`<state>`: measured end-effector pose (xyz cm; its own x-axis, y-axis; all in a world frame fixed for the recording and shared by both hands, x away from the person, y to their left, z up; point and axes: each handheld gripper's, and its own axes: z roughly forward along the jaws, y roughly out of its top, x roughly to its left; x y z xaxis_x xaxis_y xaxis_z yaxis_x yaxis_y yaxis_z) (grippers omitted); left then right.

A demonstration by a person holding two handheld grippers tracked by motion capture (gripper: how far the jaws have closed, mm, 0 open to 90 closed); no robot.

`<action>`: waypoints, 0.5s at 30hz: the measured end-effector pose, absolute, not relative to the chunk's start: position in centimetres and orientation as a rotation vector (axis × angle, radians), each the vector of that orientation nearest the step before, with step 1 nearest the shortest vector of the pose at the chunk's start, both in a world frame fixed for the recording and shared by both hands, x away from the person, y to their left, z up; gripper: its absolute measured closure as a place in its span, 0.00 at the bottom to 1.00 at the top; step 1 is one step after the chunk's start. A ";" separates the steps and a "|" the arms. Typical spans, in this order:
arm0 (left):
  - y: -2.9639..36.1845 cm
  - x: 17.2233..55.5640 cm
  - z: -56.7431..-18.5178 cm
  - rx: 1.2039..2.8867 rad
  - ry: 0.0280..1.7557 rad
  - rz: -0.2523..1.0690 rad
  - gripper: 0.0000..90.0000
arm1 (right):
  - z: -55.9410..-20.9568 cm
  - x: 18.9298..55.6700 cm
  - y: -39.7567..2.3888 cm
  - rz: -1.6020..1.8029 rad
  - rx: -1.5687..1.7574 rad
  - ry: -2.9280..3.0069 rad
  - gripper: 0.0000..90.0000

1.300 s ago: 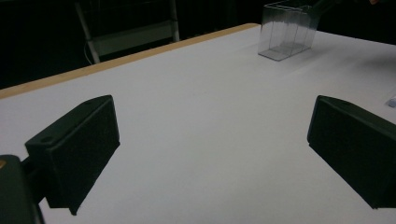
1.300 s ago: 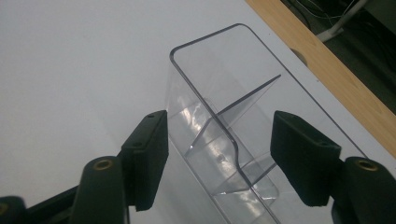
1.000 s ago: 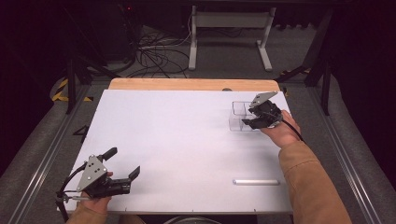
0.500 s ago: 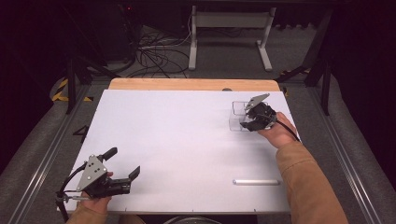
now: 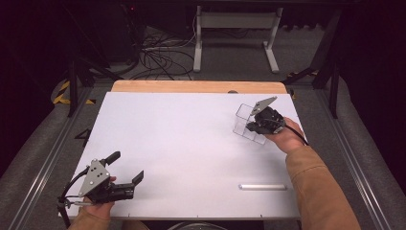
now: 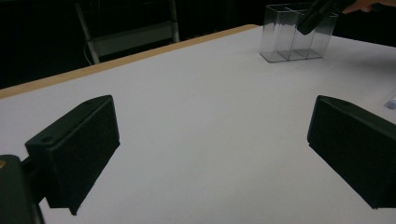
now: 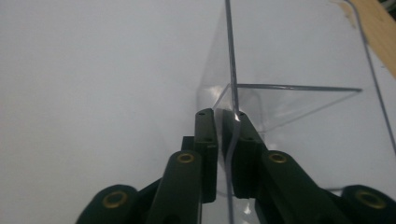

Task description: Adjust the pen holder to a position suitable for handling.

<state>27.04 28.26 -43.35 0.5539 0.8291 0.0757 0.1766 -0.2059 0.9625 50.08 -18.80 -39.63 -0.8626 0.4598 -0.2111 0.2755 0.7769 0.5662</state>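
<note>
A wall of the clear compartment box (image 5: 247,123) is clamped by the right gripper (image 5: 253,125) on the white surface (image 5: 191,143); the left gripper (image 5: 125,173) is held agape, well apart from it, with nothing between.

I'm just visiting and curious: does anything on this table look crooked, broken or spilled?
Nothing looks broken or spilled. The clear plastic organizer stands upright with the right gripper shut on one wall. A white tube lies flat near the table's front edge. The left gripper is open.
</note>
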 end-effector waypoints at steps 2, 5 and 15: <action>28.3 27.1 -43.4 1.702 0.847 0.750 0.03 | -39.4 49.6 -18.3 0.759 0.536 2.631 0.97; 28.3 27.0 -43.3 1.702 0.847 0.752 0.03 | -38.7 49.0 -17.9 0.822 0.512 2.631 0.97; 28.3 27.0 -43.3 1.703 0.845 0.752 0.03 | -36.5 45.9 -13.8 0.889 0.315 2.644 0.97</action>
<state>27.02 28.25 -43.34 0.5542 0.8287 0.0787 0.1738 -0.2076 0.9626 45.90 -13.81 -36.46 -0.9200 0.3096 -0.2402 0.1016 0.7804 0.6170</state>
